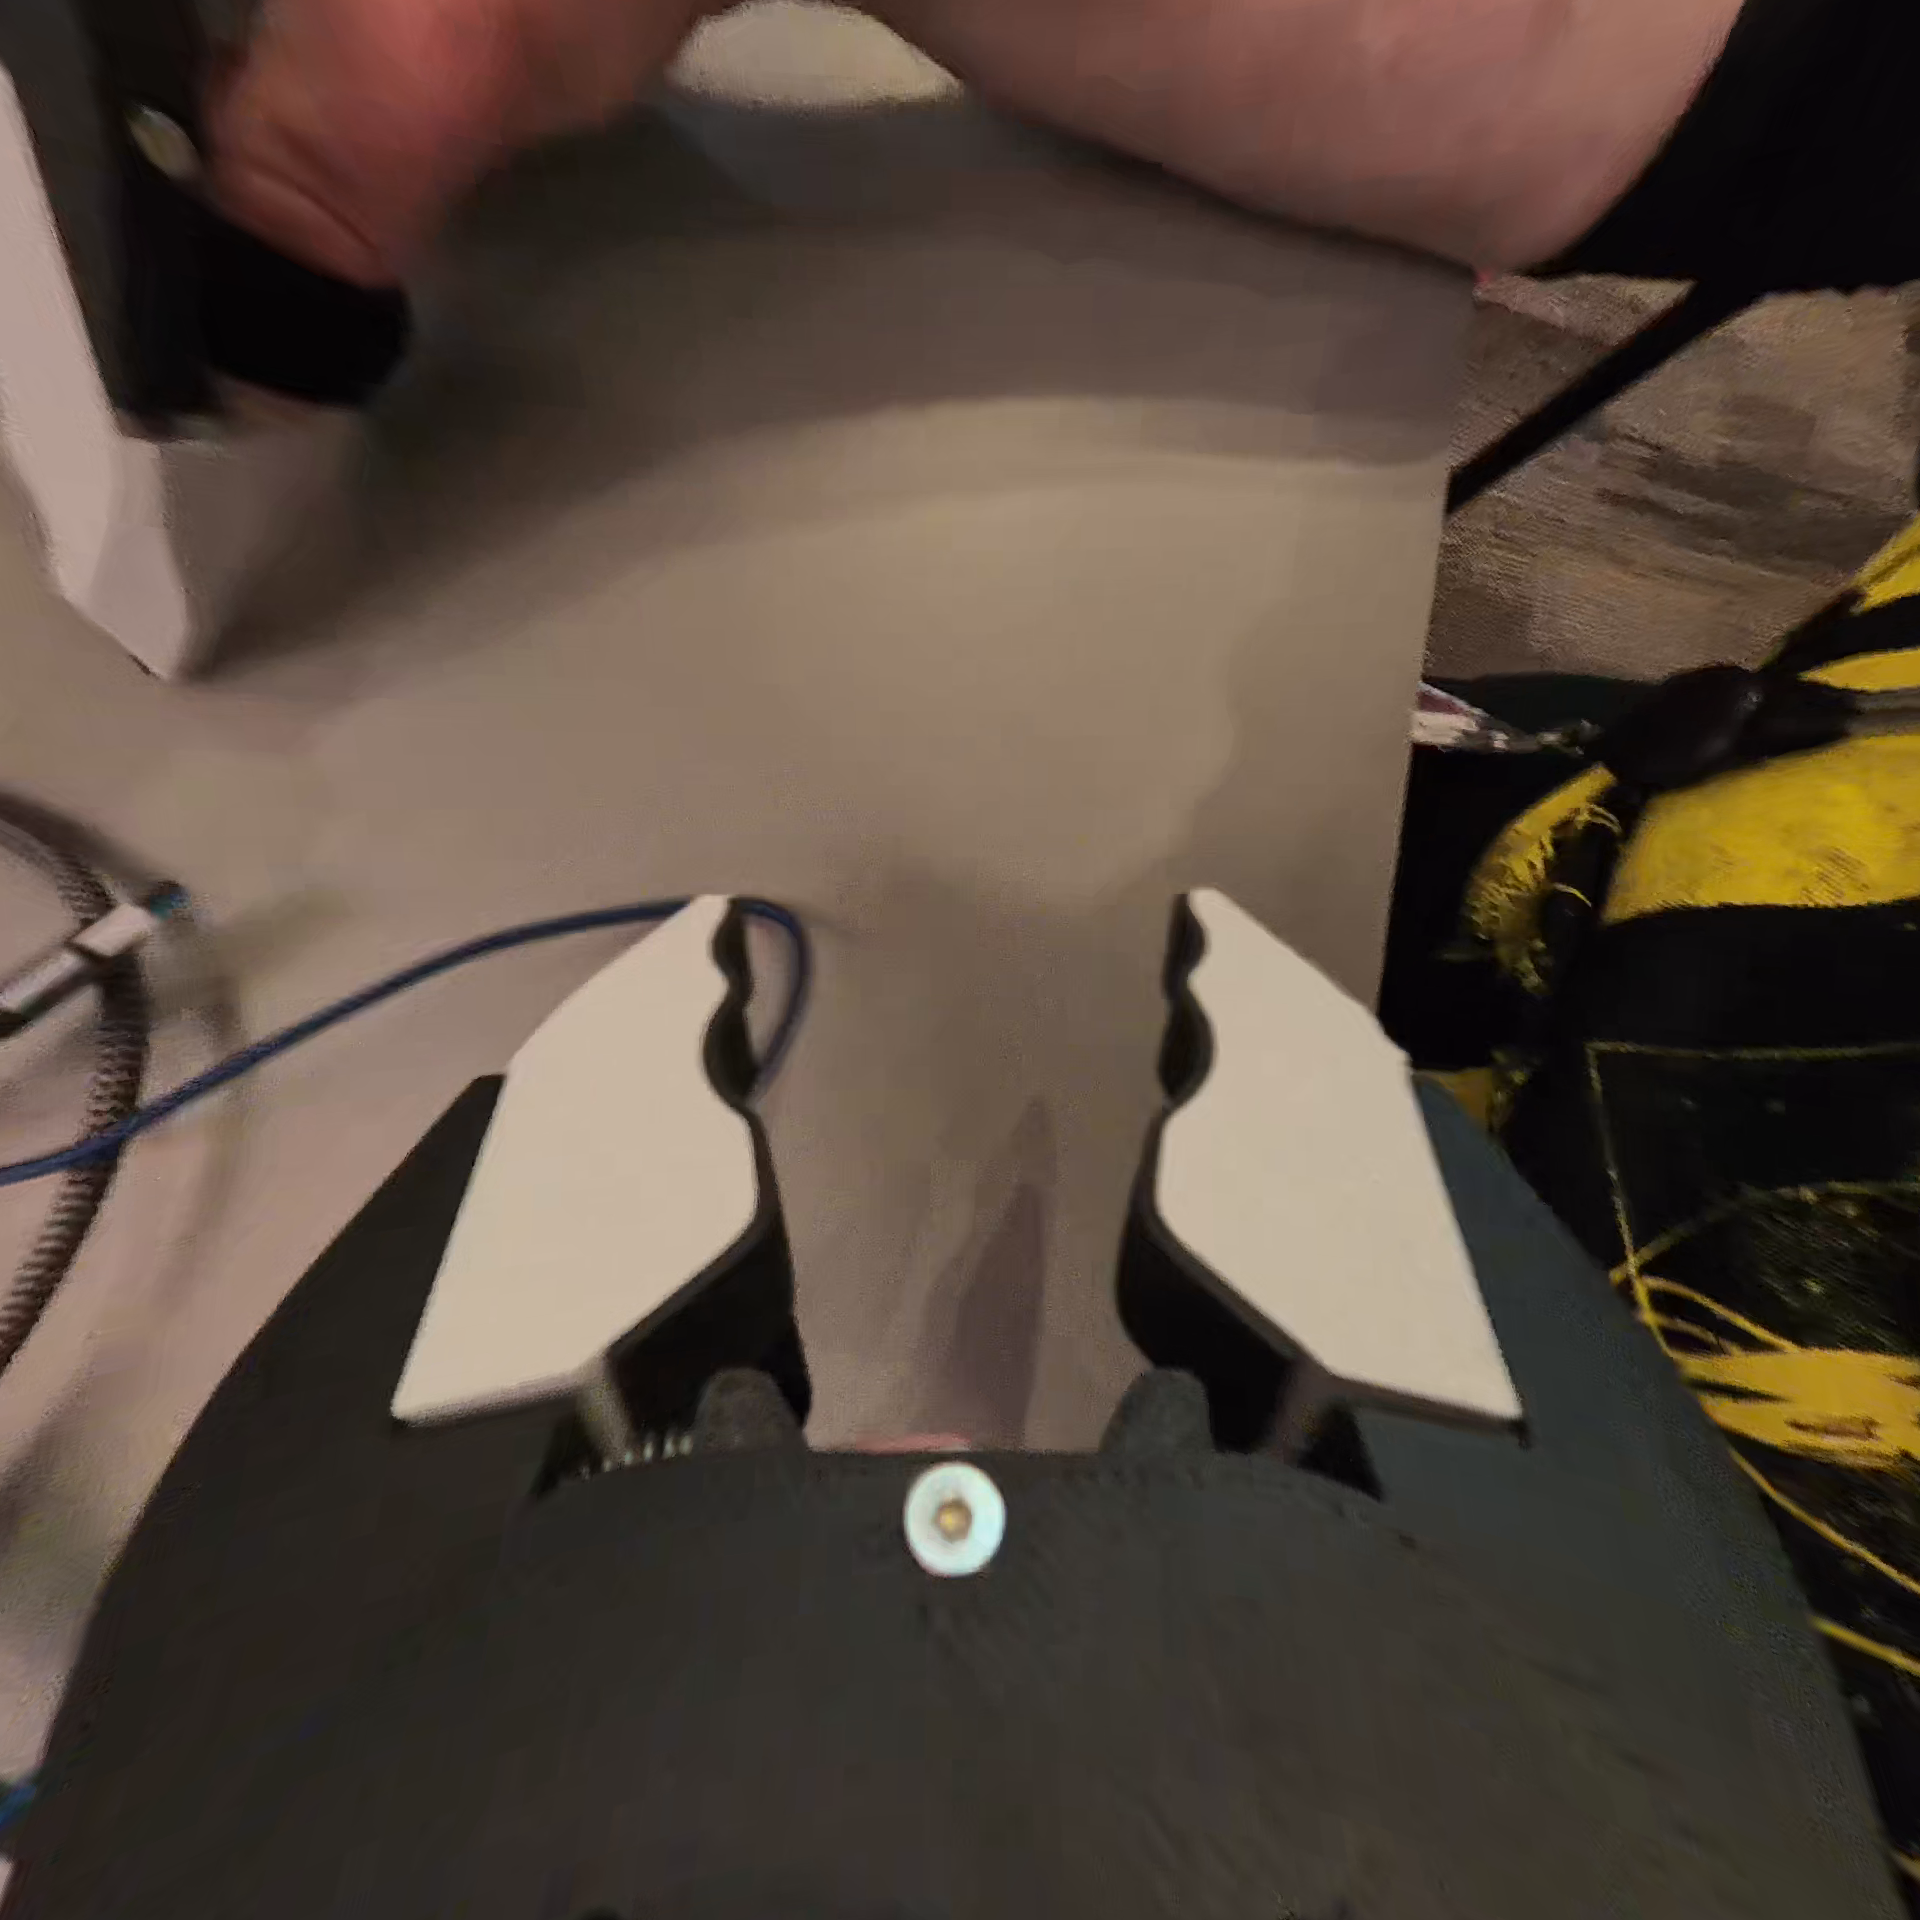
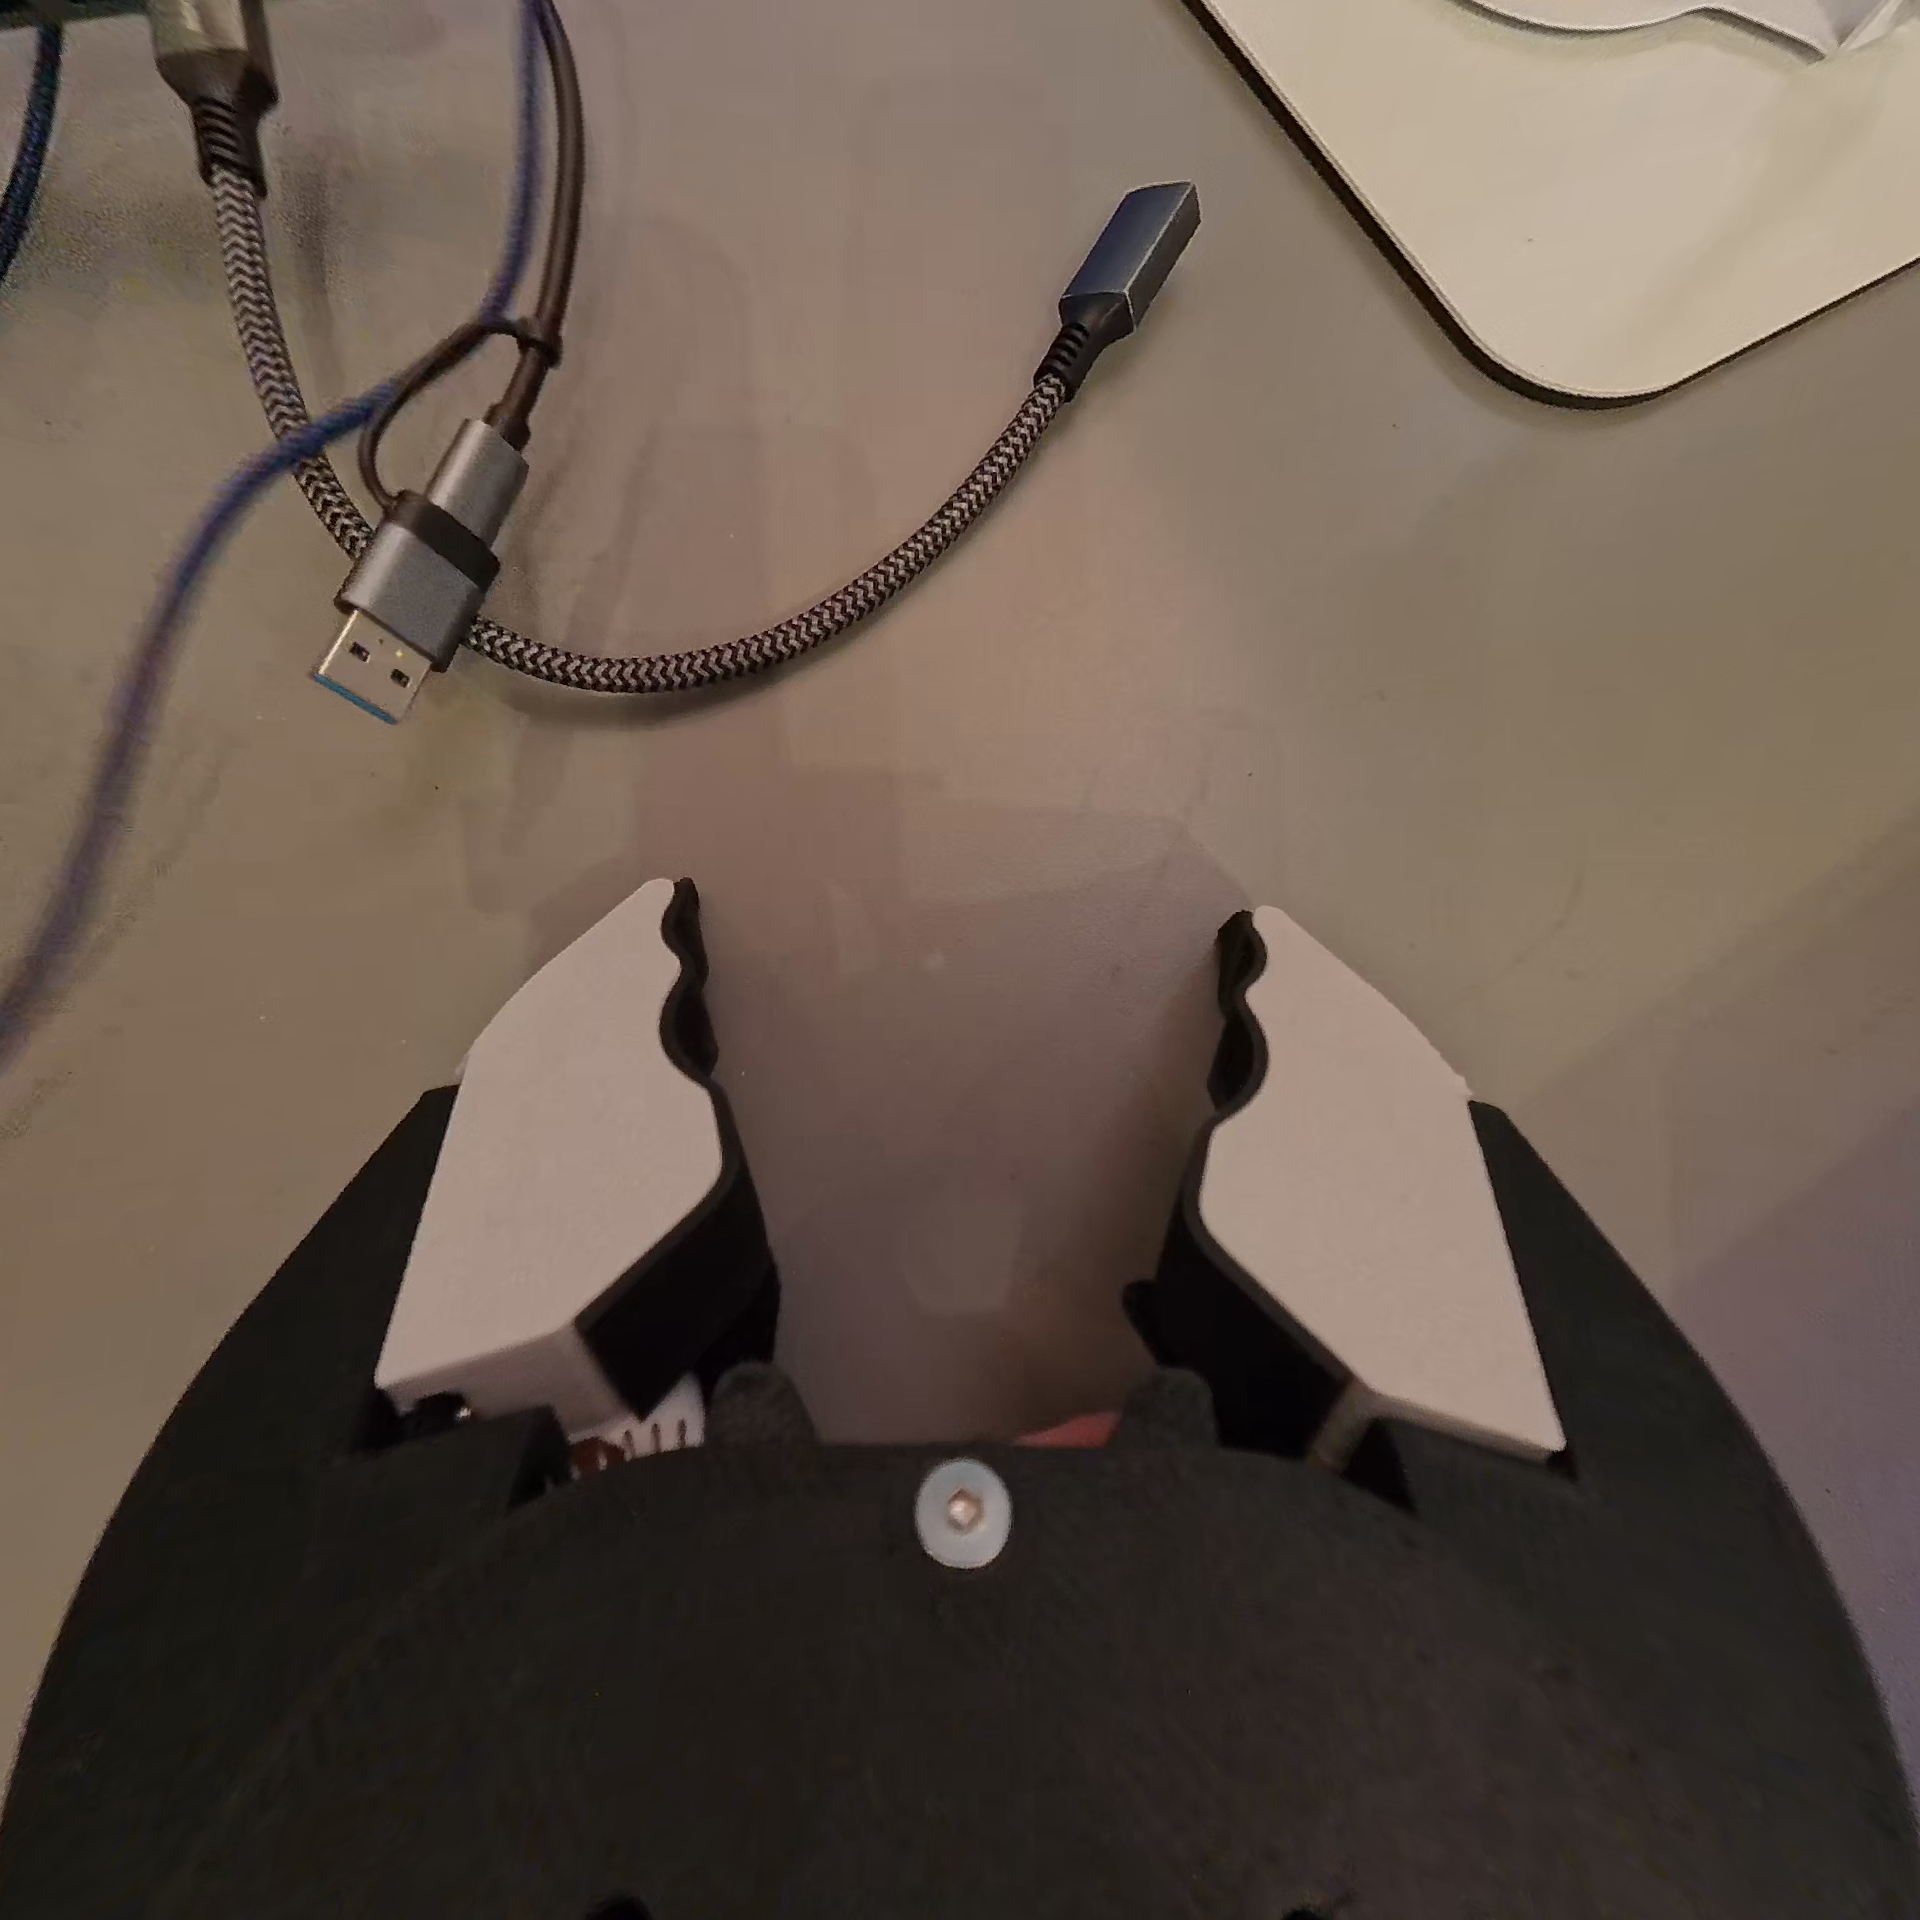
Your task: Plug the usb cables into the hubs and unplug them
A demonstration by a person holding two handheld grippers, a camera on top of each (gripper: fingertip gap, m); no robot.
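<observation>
In the left wrist view, the left gripper (image 1: 956, 987) is hovering over the grey table (image 1: 935, 623) with its jaws standing wide and nothing pressed between the pads; a thin blue cable (image 1: 343, 1023) is looping just inside the left fingertip (image 1: 665, 966) without being gripped. A silver usb plug (image 1: 99, 940) is lying at the far left edge, well apart from the jaws. To do this step well, the gripper is probably needing to swing left and square its pads on a plug's metal shell rather than on the wire; the whole view is smearing with blur, so the plug's details are hard to read, and a hand (image 1: 1195, 135) is covering the top of the picture.

In the right wrist view, the right gripper (image 2: 961, 966) is also holding its jaws wide over bare table; the grey plug with a blue tongue (image 2: 400, 613) is lying up and to the left, resting on the braided cable (image 2: 790, 634), whose grey socket end (image 2: 1132, 255) is lying well ahead. A good approach is likely lining the pads across the socket's flat sides, keeping it level for mating; no hub is showing whole; the cables are running off the top-left corner, and a white pad (image 2: 1610, 208) is being cut off at the upper right.
</observation>
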